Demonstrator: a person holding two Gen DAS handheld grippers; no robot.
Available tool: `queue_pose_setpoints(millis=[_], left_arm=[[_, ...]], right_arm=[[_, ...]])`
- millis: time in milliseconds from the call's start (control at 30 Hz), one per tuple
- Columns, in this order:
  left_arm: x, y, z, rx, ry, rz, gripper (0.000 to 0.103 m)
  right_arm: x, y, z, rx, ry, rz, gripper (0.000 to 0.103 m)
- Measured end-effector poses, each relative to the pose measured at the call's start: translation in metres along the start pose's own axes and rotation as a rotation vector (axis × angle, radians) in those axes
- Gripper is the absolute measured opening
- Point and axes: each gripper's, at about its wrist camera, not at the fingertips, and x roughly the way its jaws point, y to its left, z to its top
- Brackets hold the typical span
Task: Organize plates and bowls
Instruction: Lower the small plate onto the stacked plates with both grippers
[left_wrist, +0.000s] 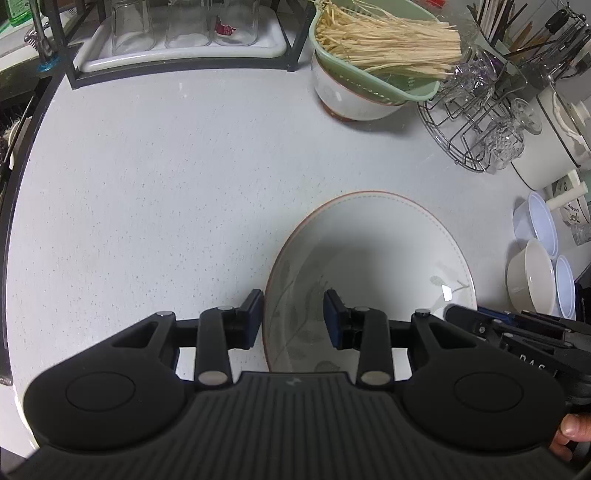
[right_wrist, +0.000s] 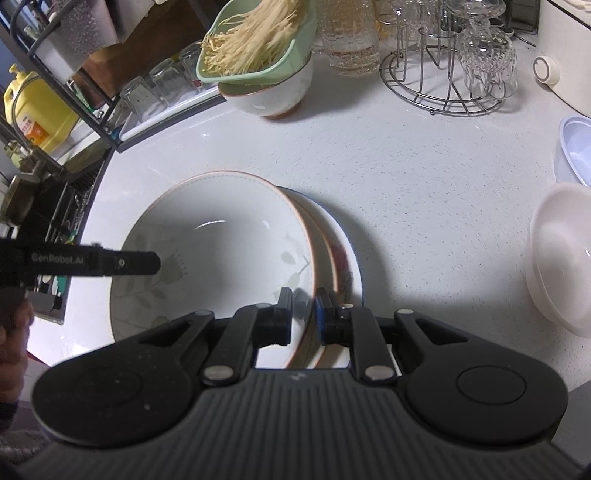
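Note:
A large white bowl with a leaf pattern and a brown rim (left_wrist: 373, 254) (right_wrist: 221, 236) rests on a stack of plates (right_wrist: 345, 254) on the white counter. My left gripper (left_wrist: 293, 319) is open, its jaws on either side of the bowl's near-left rim, one outside and one inside. It also shows in the right wrist view (right_wrist: 140, 263) reaching over the bowl from the left. My right gripper (right_wrist: 303, 314) is shut on the bowl's right rim, one finger inside and one outside, and it shows in the left wrist view (left_wrist: 480, 321).
A green colander of noodles (left_wrist: 376, 48) sits on a white bowl (left_wrist: 354, 99) at the back. A wire rack with glasses (left_wrist: 476, 122) stands back right. Small white bowls (left_wrist: 535, 280) (right_wrist: 561, 258) lie at the right. A tray of glasses (left_wrist: 184, 37) stands back left.

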Motion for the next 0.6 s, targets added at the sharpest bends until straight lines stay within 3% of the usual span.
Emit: queue_pose_setpoints(millis=[600], left_arm=[[0.0033, 0.0013, -0.0061, -0.045, -0.029, 0.007, 0.04]], right_arm=[[-0.005, -0.0041, -0.004, 0.025, -0.124, -0.006, 0.016]])
